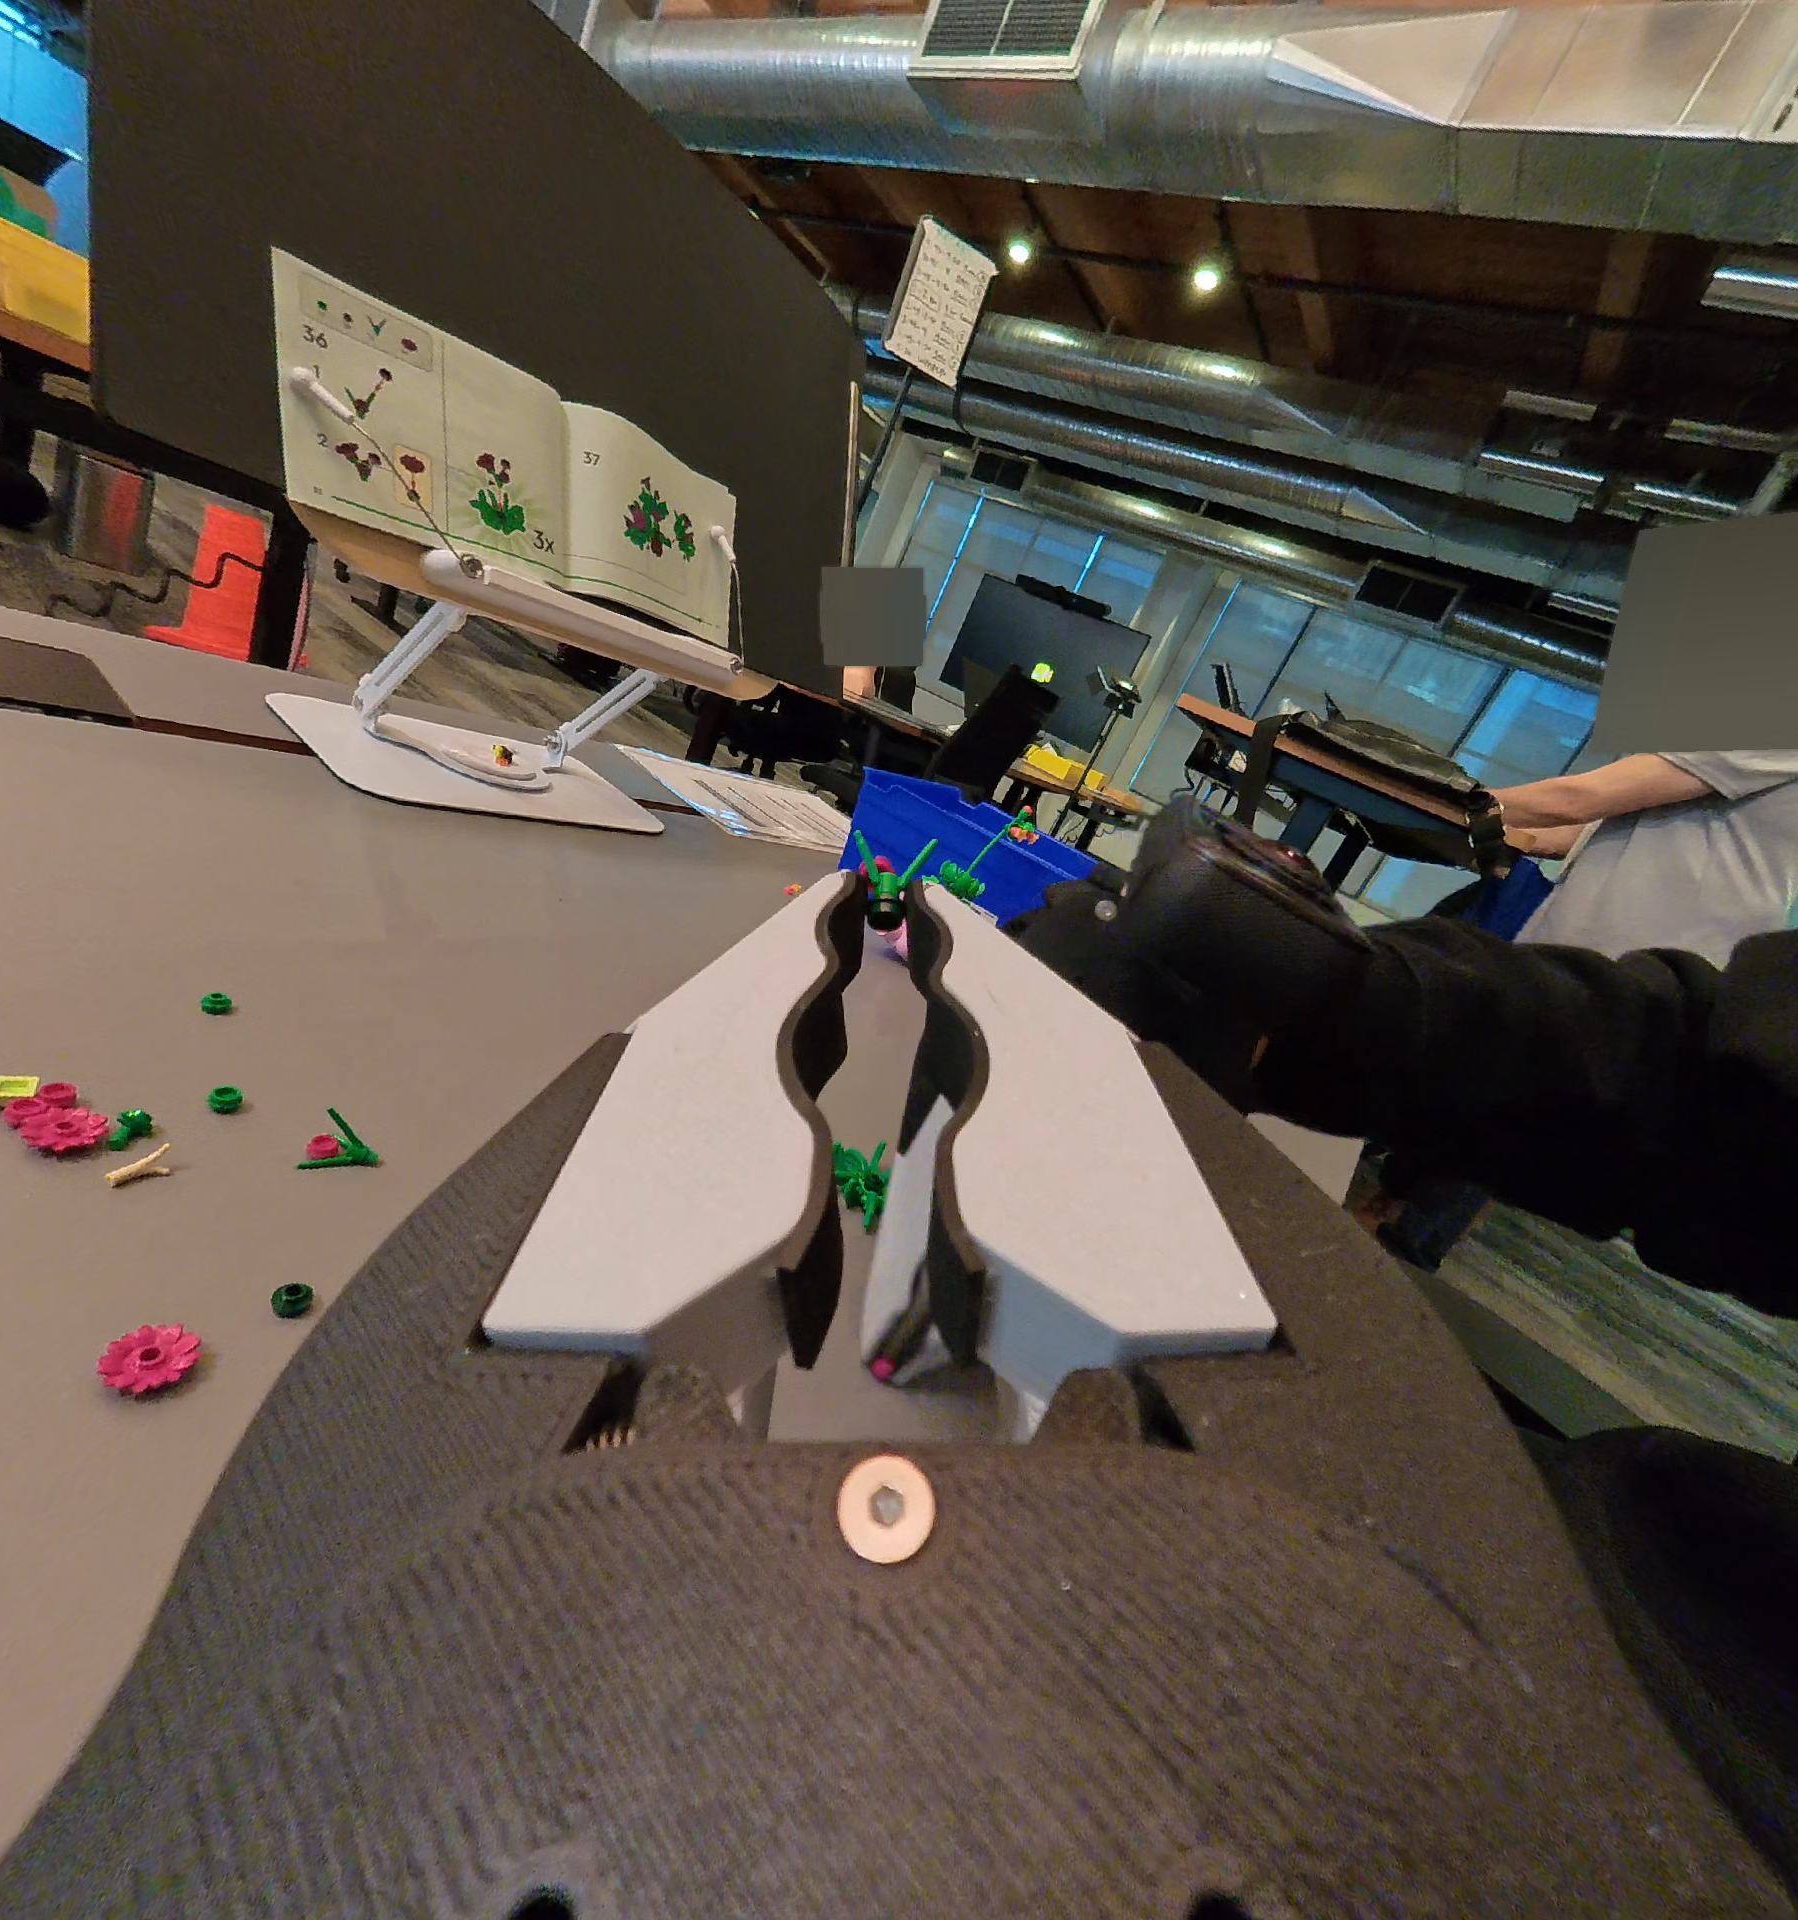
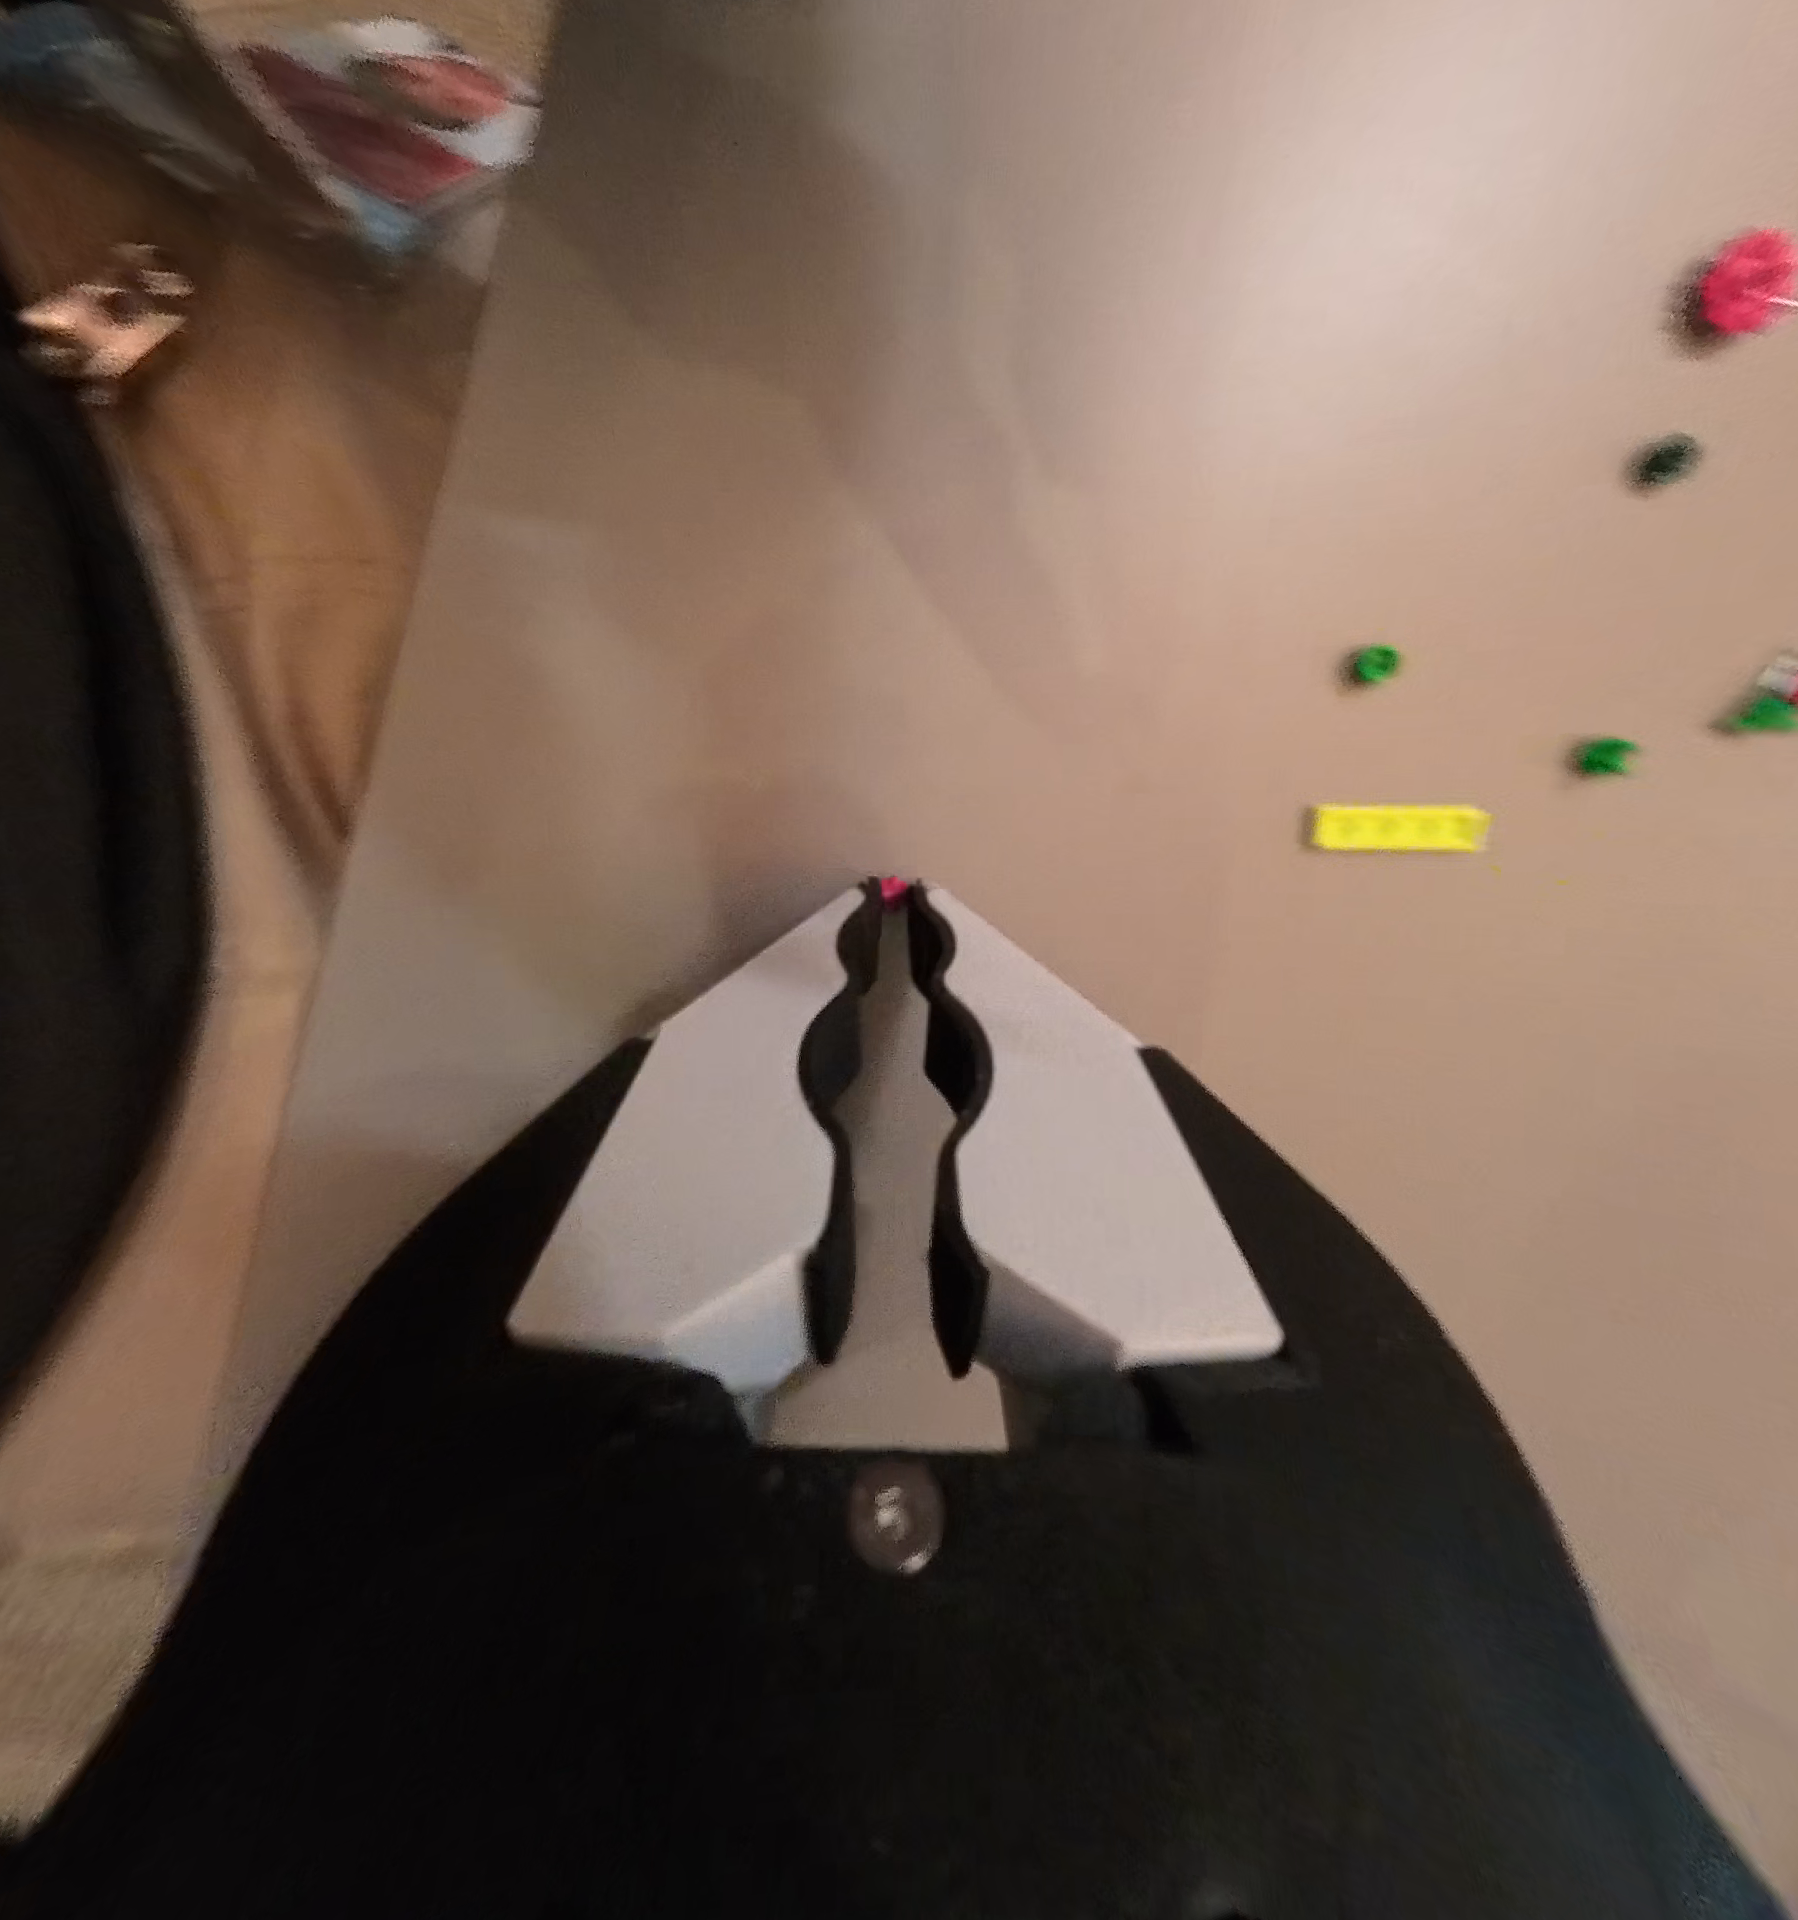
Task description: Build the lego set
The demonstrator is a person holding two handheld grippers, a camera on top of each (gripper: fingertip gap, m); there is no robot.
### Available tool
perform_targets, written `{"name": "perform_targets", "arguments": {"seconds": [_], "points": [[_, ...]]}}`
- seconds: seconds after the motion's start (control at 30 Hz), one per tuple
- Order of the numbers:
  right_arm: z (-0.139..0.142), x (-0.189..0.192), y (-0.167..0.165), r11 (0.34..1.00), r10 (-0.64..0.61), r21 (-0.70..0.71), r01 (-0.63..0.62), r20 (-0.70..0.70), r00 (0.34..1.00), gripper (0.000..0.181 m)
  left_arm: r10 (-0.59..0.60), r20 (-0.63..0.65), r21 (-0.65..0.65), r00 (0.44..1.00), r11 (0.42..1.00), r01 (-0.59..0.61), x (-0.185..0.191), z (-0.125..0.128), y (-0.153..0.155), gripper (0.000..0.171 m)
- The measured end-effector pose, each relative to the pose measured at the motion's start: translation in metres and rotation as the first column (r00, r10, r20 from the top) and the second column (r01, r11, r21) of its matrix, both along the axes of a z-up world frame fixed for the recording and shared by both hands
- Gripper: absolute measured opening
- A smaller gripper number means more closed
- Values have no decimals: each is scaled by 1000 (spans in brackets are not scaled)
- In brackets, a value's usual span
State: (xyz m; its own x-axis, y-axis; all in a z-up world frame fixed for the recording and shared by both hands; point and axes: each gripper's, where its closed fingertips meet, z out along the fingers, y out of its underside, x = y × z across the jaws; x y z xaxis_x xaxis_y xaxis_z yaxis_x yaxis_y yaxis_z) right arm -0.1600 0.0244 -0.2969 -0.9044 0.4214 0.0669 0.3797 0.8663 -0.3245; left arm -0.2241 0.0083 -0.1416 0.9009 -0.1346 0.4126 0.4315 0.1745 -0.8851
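Two hand-held grippers, left point(image 1: 887, 902) pinching green stem piece point(image 1: 887, 883), right point(image 2: 890, 894) pinching magenta piece point(image 2: 890, 889)

Open instruction booklet point(image 1: 500, 457) is sitting on a white stand point(image 1: 459, 748), showing printed page and step numbers. Paper sheet point(image 1: 939, 301) is hanging behind, carrying handwritten rows. Printed sheet point(image 1: 749, 805) is lying on the worktop point(image 1: 355, 935), too small to read. Right wrist view is showing nothing legible.

Left wrist view: sharp, evenly lit by two round ceiling spotlights point(image 1: 1113, 265) at 12 o'clock (wide-angle bending at edges). Right wrist view: motion-blurred throughout, warm-tinted; flat yellow studded plate point(image 2: 1399, 829) at 3 o'clock smeared.
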Motion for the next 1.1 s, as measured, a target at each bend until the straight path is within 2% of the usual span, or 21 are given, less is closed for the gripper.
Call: {"name": "perform_targets", "arguments": {"seconds": [0.1, 0.2, 0.27, 0.5, 0.97, 1.1], "points": [[1, -22, 27, 978, -94, 160, 137, -250, 964, 3, 1, 0, -1, 1000, 1000, -1, 0, 0, 0, 5], [2, -21, 36, 936, -47, 300, 184, -413, 910, 3, 1, 3, -1, 1000, 1000, -1, 0, -1, 0, 5], [3, -14, 34, 920, -28, 336, 201, -457, 889, 3, -1, 5, -2, 1000, 1000, 1, 0, -1, 1, 5], [3, 6, 23, 930, -185, 214, 299, -429, 884, 3, -2, -6, -11, 1000, 1000, 2, 2, -1, 2, 5], [3, 30, 3, 935, -314, 57, 350, -324, 892, 4, -4, -11, -20, 1000, 1000, 4, 4, -2, 3, 5], [4, 34, 0, 928, -347, 28, 371, -296, 890, 9, -5, -7, -19, 1000, 1000, 5, 3, -3, 4, 5]]}}
